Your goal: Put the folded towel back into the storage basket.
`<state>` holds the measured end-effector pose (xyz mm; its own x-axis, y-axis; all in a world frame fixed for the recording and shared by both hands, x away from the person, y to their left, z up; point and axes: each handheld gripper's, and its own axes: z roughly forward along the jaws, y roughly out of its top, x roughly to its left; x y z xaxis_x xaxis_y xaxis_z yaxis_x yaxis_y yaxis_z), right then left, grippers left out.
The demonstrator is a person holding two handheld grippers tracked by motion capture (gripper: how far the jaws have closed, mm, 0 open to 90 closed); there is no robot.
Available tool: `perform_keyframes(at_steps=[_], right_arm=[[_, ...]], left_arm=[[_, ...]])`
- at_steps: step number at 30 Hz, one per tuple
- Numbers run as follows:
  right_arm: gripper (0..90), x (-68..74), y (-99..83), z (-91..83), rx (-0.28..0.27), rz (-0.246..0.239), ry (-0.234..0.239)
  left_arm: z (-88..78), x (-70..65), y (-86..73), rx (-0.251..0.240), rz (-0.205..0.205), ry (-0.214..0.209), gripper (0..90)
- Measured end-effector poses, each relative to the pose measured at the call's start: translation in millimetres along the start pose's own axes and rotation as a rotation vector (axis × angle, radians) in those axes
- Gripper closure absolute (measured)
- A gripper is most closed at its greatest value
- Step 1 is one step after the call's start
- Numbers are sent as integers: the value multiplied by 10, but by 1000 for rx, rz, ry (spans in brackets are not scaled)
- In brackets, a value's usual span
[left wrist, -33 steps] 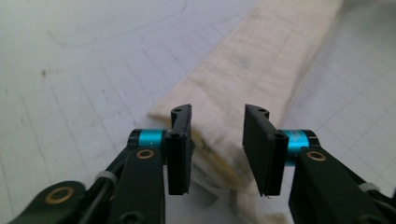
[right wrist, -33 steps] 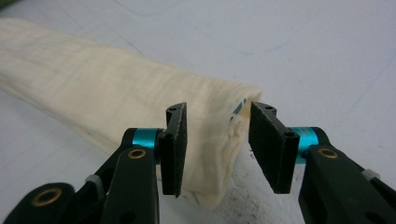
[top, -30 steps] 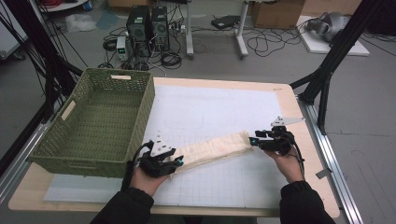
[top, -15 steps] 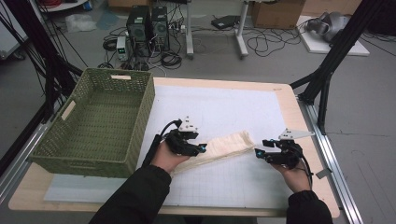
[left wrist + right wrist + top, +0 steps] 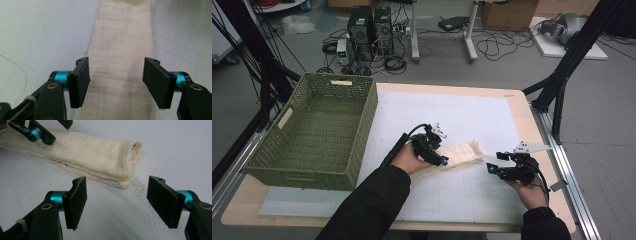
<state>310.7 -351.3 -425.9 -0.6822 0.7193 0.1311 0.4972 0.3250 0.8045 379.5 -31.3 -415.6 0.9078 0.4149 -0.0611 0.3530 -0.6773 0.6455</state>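
Long folded cream cloth [image 5: 452,157] lies mid-bench toward the near edge; left gripper [image 5: 116,75] straddles it, jaws apart, right gripper [image 5: 121,202], jaws apart, near its folded end: close squarely across the full width

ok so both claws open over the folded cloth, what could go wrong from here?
1. The left claw straddles the whole cloth; closing there would likely bunch the strip rather than pinch a layer.
2. The right claw sits off the folded end; it may catch only the top layers, letting the fold come apart.
3. Dark specks on the white mat by that end could transfer onto the fabric.
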Motion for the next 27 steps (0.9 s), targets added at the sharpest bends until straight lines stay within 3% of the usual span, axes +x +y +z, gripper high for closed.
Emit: perform_keyframes(at_steps=[4, 10, 16, 21, 27], right_arm=[[290, -11, -9, -1, 2, 7, -3], [264, -1, -10, 19, 11, 0, -4], [259, 6, -8, 26, 24, -10, -4], [258, 8, -4, 26, 22, -14, -2], [254, 13, -6, 32, 26, -17, 1]], left_arm=[[109, 2, -43, 66, -4, -29, 355], [54, 38, -49, 63, -35, -73, 341], [-28, 38, -69, 82, 0, -15, 319], [20, 23, -118, 103, 5, -46, 314], [17, 46, -132, 90, -4, -64, 290]])
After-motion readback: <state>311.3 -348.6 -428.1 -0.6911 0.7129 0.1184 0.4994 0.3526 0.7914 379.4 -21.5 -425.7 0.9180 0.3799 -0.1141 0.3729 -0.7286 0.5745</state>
